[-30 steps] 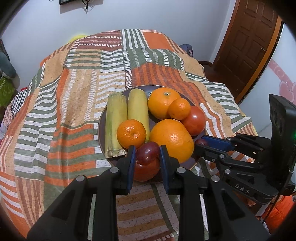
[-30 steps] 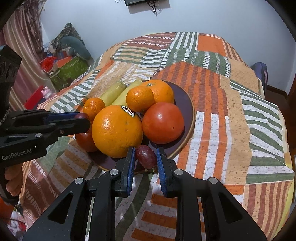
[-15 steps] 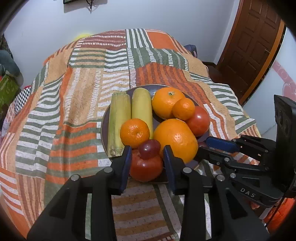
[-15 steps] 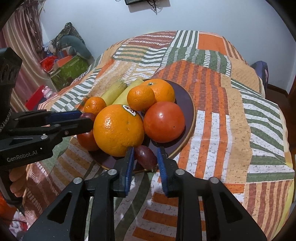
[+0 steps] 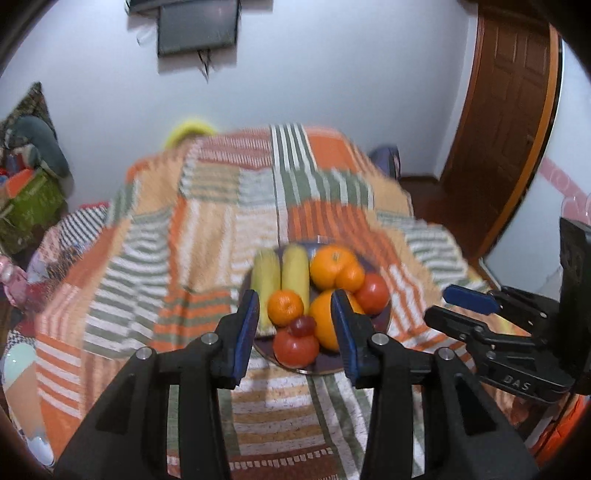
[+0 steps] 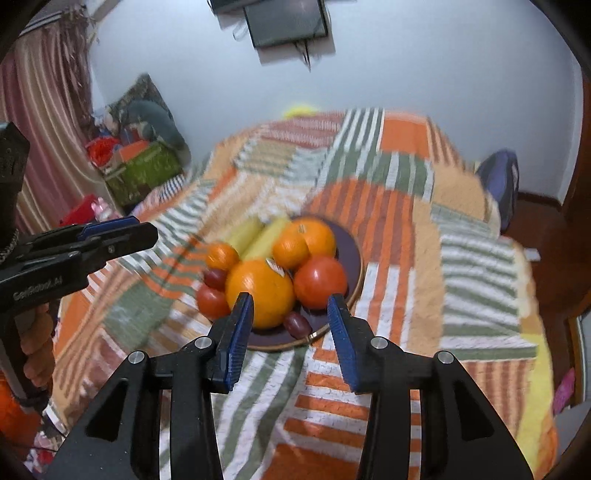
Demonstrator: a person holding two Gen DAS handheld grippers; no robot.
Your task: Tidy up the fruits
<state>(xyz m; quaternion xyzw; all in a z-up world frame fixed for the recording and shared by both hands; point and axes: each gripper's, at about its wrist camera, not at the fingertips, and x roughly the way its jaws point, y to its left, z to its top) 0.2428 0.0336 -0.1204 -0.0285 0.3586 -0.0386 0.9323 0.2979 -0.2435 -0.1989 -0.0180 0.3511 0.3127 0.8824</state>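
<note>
A dark round plate (image 5: 384, 317) on the patchwork bedspread holds two corn cobs (image 5: 280, 277), oranges (image 5: 330, 267), tomatoes (image 5: 371, 293) and two dark red grapes. One grape (image 5: 302, 325) rests on the near tomato (image 5: 295, 347); the other grape (image 6: 296, 324) lies at the plate's near rim (image 6: 354, 273). My left gripper (image 5: 295, 332) is open and empty, held back above the plate's near side. My right gripper (image 6: 290, 326) is open and empty, also drawn back. Each gripper shows in the other's view.
The striped bedspread (image 6: 461, 266) covers the bed all around the plate. A brown door (image 5: 509, 110) stands at the right. Bags and clutter (image 6: 140, 162) lie beside the bed at the left. A screen (image 6: 286, 20) hangs on the far wall.
Both grippers let go of their grapes, opened wide and pulled back and up from the plate. The grapes stay on the plate.
</note>
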